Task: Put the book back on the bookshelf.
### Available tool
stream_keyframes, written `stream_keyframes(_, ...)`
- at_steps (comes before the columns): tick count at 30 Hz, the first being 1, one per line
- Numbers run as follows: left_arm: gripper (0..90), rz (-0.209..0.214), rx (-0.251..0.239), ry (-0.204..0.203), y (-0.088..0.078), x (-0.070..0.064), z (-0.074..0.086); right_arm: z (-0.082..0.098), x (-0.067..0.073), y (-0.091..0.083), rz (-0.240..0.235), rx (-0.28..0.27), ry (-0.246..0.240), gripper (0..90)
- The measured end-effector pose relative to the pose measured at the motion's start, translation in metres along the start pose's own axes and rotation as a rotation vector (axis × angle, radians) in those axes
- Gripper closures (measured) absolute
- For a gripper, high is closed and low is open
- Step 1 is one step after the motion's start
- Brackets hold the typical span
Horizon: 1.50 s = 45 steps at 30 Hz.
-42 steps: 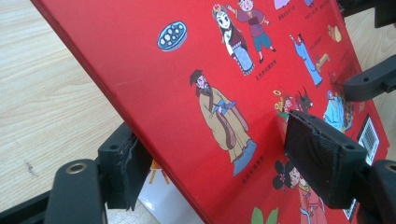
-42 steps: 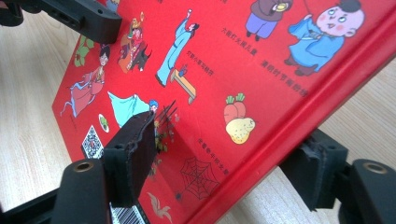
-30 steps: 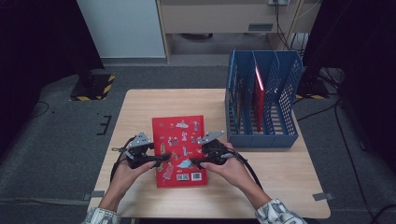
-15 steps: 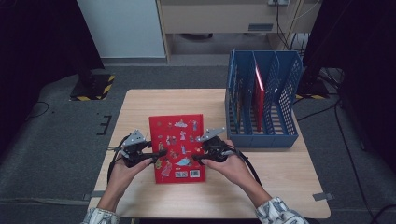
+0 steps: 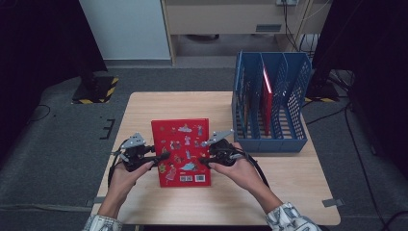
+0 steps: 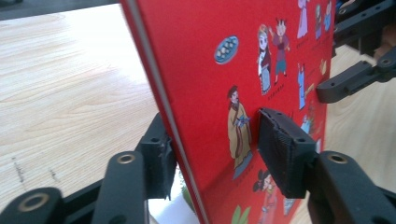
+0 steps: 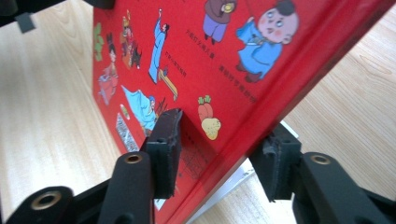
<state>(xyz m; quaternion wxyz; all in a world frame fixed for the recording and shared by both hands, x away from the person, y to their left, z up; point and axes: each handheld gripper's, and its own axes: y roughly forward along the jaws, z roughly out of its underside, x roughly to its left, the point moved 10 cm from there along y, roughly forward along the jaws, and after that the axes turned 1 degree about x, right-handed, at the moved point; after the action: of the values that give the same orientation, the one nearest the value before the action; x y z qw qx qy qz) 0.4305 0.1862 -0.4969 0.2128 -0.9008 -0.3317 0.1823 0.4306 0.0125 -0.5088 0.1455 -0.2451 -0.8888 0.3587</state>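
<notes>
Here, a person at a light wooden table (image 5: 159, 103) works a red children's picture book (image 5: 182, 150) with 2 hand-held grippers, 1 on each long edge, which reads as a 2-sided grip meant to lift the book evenly; the book sits near the middle of the table toward the person, its cover of small cartoon figures facing up, and in both gripper views the gripped edge looks raised off the wood; the left gripper (image 5: 156, 159) straddles the book's left edge, and in the left gripper view its jaws have just been closing, 1 pad under the edge and the other against the cover beside a robed figure, so it seems clamped on the book; the right gripper (image 5: 206, 160) takes the opposite edge, which looks like the spine side, low down near the barcode, and its jaws have just been closing too, 1 pad on the cover and the other beneath, though a gap may remain at the lower pad; both forearms come in from the near side, hands level and turned inward so the jaws point at each other across the book; a blue slotted file rack (image 5: 288, 139) stands at the table's right far corner, already holding a red book (image 5: 267, 98) upright, likely the destination
</notes>
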Motion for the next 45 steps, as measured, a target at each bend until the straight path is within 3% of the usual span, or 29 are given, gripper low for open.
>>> stream_keyframes(13,51.3,-0.013,0.002,0.011,-0.011,-0.008,-0.008,-0.010,0.003,-0.013,-0.018,-0.010,-0.002,61.0)
stream_keyframes(20,54.1,-0.033,-0.014,0.050,-0.019,-0.014,-0.028,-0.026,-0.003,-0.025,0.003,-0.025,-0.018,61.0)
stream_keyframes(31,53.0,-0.058,-0.026,0.057,-0.007,0.007,-0.049,-0.043,-0.025,-0.022,0.045,-0.071,0.002,59.5)
stream_keyframes(40,51.0,-0.075,-0.059,0.072,0.008,0.020,-0.043,-0.043,-0.037,-0.008,0.097,-0.091,0.002,58.2)
stream_keyframes(45,46.2,-0.123,-0.086,0.062,0.009,0.023,-0.042,-0.040,-0.033,-0.008,0.092,-0.099,-0.003,60.5)
